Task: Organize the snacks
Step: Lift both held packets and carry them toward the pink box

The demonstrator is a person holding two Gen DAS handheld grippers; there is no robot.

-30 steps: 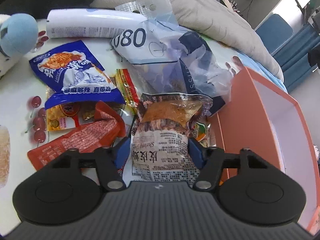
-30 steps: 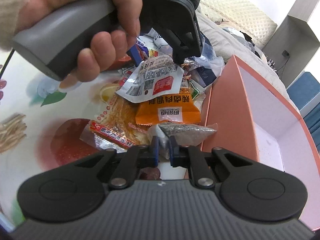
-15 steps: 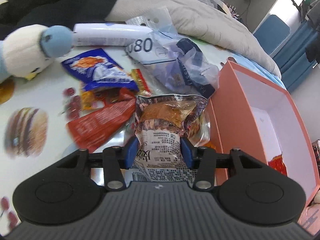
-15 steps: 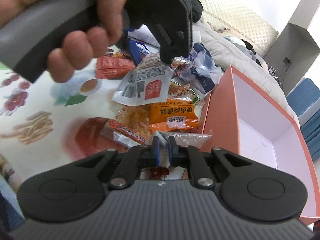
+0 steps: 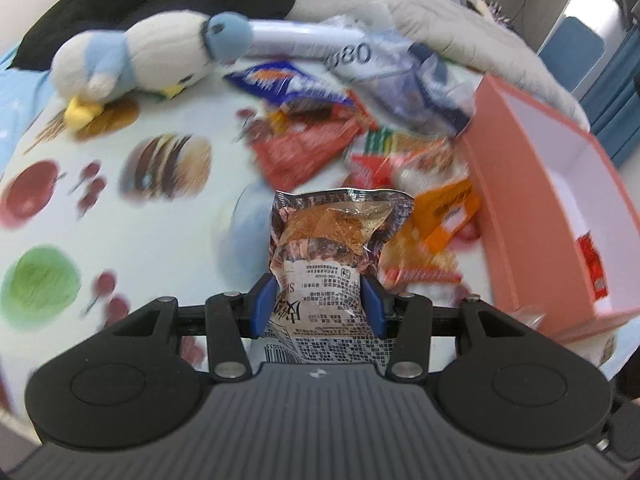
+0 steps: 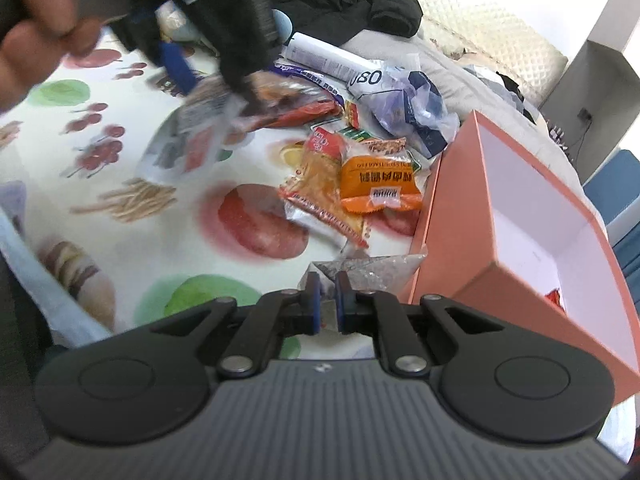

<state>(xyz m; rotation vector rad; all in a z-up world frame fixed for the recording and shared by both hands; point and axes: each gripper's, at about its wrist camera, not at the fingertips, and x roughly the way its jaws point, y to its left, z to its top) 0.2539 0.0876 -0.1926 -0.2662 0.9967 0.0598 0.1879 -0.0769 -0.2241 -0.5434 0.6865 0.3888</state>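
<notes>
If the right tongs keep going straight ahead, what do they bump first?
Probably the pink box: its near corner sits just ahead-right of the right tongs, which pinch a clear packet. Depth is unclear.

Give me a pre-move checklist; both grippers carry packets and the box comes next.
1. Left gripper pinching the foil packet: ok.
2. Right gripper shut on the clear packet: ok.
3. Box open on top: ok.
4. Room in the box: ok, one red packet inside, white floor mostly bare.
5. Clear packet free of the box wall: cannot tell.
6. Pile of snacks beside the box undisturbed: ok.
</notes>
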